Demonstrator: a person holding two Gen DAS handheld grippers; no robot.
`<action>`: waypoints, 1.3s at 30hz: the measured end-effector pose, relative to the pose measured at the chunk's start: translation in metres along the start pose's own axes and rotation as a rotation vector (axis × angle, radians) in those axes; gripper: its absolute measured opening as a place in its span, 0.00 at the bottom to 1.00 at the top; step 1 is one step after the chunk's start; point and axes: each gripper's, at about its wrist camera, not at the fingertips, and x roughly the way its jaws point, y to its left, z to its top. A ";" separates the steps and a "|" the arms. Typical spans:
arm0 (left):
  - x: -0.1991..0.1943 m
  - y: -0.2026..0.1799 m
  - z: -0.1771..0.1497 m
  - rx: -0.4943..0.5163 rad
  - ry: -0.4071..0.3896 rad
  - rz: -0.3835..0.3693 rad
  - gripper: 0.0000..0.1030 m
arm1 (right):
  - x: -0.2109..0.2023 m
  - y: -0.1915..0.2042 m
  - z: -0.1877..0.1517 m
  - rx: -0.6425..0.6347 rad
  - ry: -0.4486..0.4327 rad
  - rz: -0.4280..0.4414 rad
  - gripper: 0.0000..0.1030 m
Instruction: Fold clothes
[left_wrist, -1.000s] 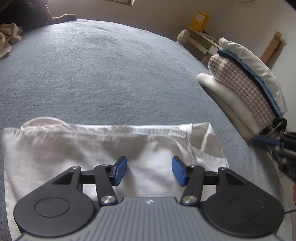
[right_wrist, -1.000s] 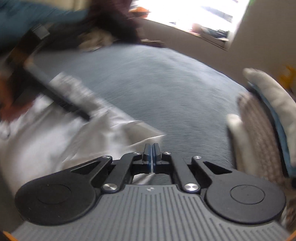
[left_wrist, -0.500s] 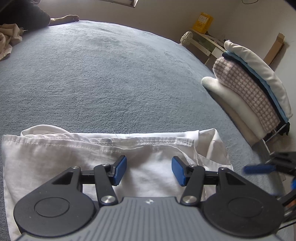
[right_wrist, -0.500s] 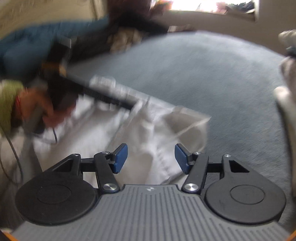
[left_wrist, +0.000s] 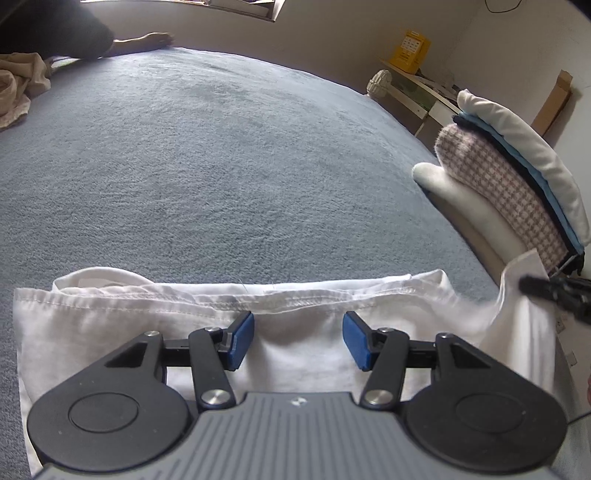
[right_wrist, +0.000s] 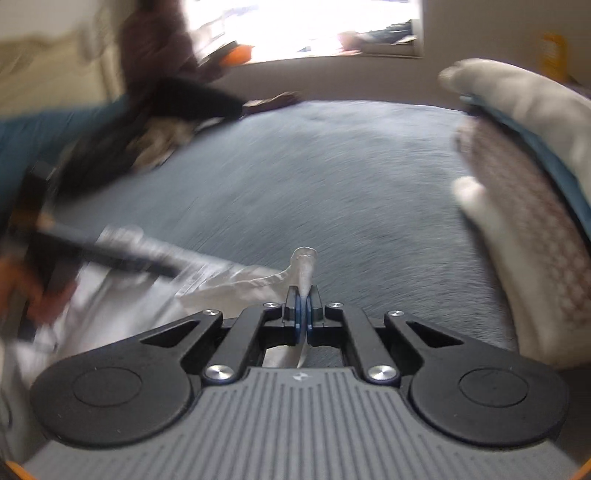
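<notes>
Right tongs (right_wrist: 303, 312) had just snapped together and were pinching a corner of the white garment (left_wrist: 147, 325), you could see a little tuft of fabric poking up between the pads. Left tongs (left_wrist: 298, 339) were spread about halfway with nothing between them, just hovering over the middle of the cloth near its stitched hem, not touching as far as I could tell

The garment itself was lying mostly flat on the grey bed cover (left_wrist: 221, 166), along the near edge of the bed, with the right-hand corner lifted up off the surface where the right tongs had it. My guess is that's the start of a fold: grab the corner, bring it across, and the left side waits above the middle to pin or guide the crease

Over at the right edge of the bed there was a stack of folded clothes (left_wrist: 517, 177), white, checked and blue pieces piled together, so presumably that's where finished ones go. Some crumpled beige fabric (left_wrist: 18, 85) sat at the far left corner, well apart from the action, probably still waiting its turn

Right wrist view was pretty smeared, so I couldn't make out much else on that side
</notes>
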 end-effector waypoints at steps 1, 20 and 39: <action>-0.001 0.001 0.001 -0.001 -0.004 0.005 0.53 | 0.001 -0.008 0.000 0.037 -0.015 -0.013 0.01; -0.051 0.043 0.002 -0.060 -0.038 0.080 0.56 | 0.050 -0.060 -0.043 0.340 -0.008 -0.021 0.02; -0.064 0.130 -0.002 -0.255 -0.087 0.001 0.11 | 0.054 -0.046 -0.041 0.353 0.011 -0.112 0.03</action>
